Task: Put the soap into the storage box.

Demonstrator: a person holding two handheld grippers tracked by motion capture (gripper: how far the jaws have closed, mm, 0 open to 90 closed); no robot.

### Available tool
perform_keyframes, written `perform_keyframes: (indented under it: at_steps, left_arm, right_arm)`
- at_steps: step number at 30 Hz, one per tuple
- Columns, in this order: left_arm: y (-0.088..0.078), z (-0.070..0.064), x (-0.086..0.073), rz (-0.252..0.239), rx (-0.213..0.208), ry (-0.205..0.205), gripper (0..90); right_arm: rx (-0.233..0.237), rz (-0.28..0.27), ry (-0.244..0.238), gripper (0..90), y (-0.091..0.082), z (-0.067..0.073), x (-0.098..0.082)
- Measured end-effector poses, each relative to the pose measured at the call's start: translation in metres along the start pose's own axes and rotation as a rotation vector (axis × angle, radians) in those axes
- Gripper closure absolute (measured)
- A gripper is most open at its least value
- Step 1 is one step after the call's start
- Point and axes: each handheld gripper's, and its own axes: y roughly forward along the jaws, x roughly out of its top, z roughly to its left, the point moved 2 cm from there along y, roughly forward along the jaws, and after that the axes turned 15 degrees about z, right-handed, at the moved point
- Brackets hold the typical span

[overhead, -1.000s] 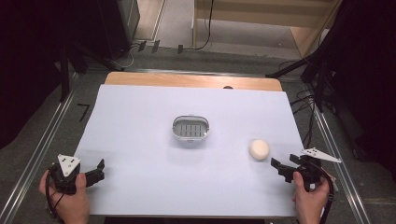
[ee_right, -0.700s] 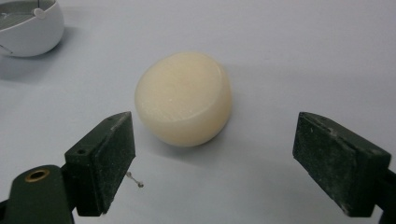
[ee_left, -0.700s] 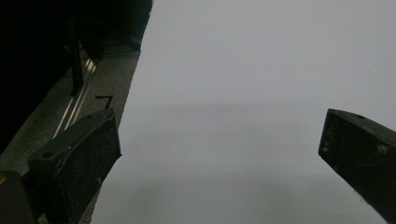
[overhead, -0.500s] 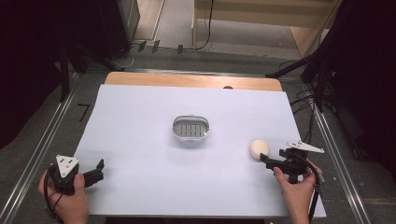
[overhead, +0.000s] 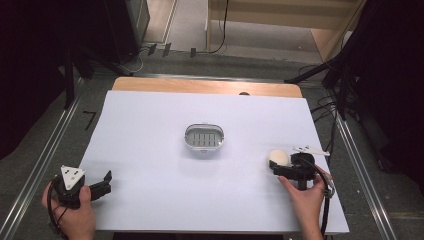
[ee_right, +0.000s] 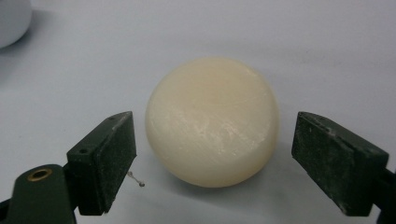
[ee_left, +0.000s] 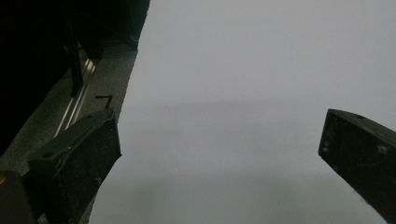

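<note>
A round cream-coloured soap bar (overhead: pixel 278 158) (ee_right: pixel 212 121) lies on the white table sheet (overhead: pixel 150 145) at the right. My right gripper (overhead: pixel 276 168) (ee_right: pixel 212 161) is open, its two black jaws on either side of the bar without touching it. An oval metal soap dish (overhead: pixel 204 138) with a slotted floor stands at the middle of the sheet. My left gripper (overhead: pixel 106 181) (ee_left: pixel 219 158) rests open at the sheet's near left corner, nothing between its jaws.
The wooden table edge (overhead: pixel 205 86) runs along the far side. Metal rails (overhead: pixel 55 145) flank the table on the floor. Cables (overhead: pixel 325 107) lie beyond the right rear corner. The dish's rim (ee_right: pixel 11 21) shows at the upper left of the right gripper view.
My right gripper has moved left and forward up to the soap bar, so that its jaws now flank it. The left gripper has barely shifted.
</note>
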Motion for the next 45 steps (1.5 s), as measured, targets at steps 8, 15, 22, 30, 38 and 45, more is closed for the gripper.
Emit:
perform_keyframes:
  at_steps: [8,15,22,30,38,45]
  left_arm:
    - [0.000,0.000,0.000,0.003,0.002,0.001,0.0]
    - [0.000,0.000,0.000,0.002,0.004,-0.001,0.0]
    - [0.000,0.000,0.000,0.000,0.000,-0.006,0.0]
    - [0.000,0.000,0.000,0.001,0.000,-0.004,0.0]
    - [0.000,0.000,0.000,0.001,-0.002,-0.005,0.0]
    - [0.000,0.000,0.000,0.001,-0.003,-0.005,0.0]
  right_arm:
    - [-0.029,0.011,0.019,18.3,0.006,0.002,0.003]
    - [-0.066,0.018,0.020,23.3,0.014,0.009,0.004]
    - [-0.074,0.014,0.034,23.8,0.015,0.009,0.005]
    - [-0.065,0.015,0.051,24.4,0.012,0.009,0.005]
    - [-0.048,-0.004,0.037,24.7,0.005,0.014,0.009]
    - [-0.041,-0.017,0.030,24.8,0.002,0.019,0.011]
